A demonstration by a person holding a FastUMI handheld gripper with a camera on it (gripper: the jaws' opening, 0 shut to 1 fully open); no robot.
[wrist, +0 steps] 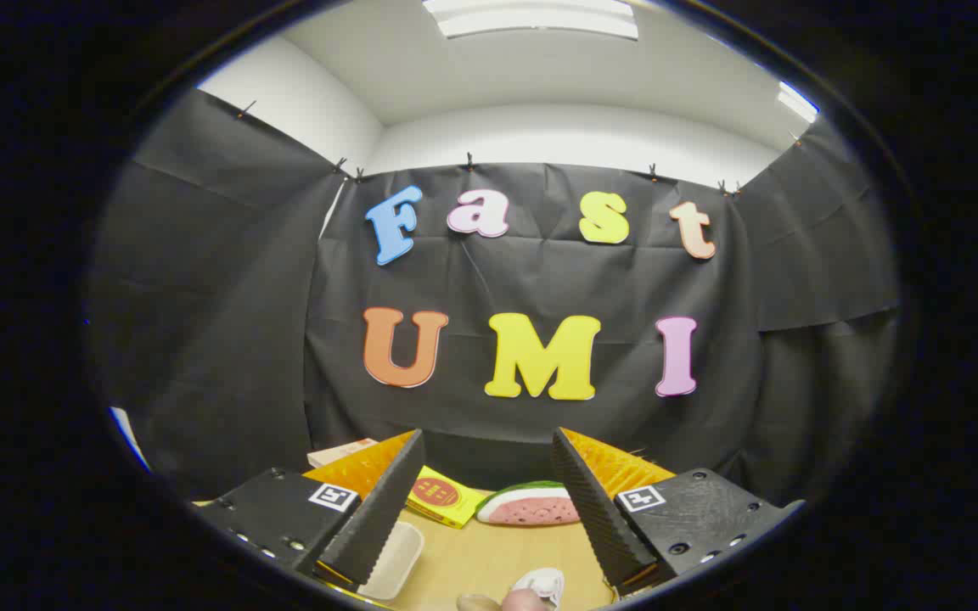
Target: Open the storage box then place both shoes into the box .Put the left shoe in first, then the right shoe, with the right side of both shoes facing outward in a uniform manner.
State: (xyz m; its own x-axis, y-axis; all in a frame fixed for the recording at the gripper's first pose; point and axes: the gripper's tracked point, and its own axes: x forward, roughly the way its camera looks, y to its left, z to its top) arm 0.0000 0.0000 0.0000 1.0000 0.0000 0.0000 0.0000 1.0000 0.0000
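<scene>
My tongs [489, 501] stand wide open and grip nothing above the table [489, 556], with a white shoe [542, 584] low between their fingers, a watermelon slice [531, 504] and yellow packet [446, 496] just ahead.

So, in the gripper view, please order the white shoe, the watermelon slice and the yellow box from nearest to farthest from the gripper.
The gripper is open, holding nothing.
1. White shoe, low between the fingers.
2. Watermelon slice, ahead, towards the right finger.
3. Yellow box, near the left finger; barely farther, almost level.
</scene>
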